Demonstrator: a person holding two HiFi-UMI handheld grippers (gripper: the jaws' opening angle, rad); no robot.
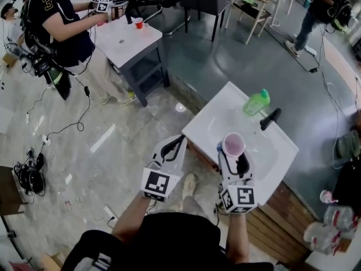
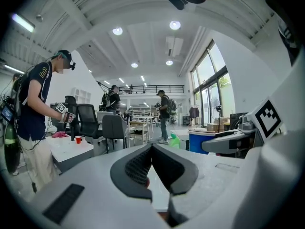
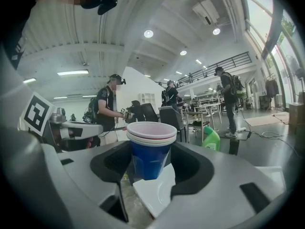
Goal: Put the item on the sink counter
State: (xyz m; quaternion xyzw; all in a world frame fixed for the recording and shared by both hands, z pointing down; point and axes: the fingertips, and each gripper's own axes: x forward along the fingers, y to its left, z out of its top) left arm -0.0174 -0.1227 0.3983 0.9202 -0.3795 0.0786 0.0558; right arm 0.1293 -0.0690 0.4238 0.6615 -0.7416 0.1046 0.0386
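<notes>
One stack of nested cups [image 1: 233, 144], likely light and crushable, sits gripped mid-wall in the right gripper's [image 3: 151, 162] wide-set jaws above the sink worktop [image 1: 217, 114], bottle [image 1: 256, 102] at one o'clock; the left gripper's [image 2: 152, 149] jaws meet, empty.

We are holding both forearms forward in the lower middle of the head view. Our left gripper [image 1: 179, 142] is pointing toward the upper right of the frame, and its jaws are pressing together with nothing between them. Our right gripper [image 1: 233, 151], just to the right of it, is gripping an upright stack of cups [image 1: 233, 144] between wide-set jaws.
</notes>
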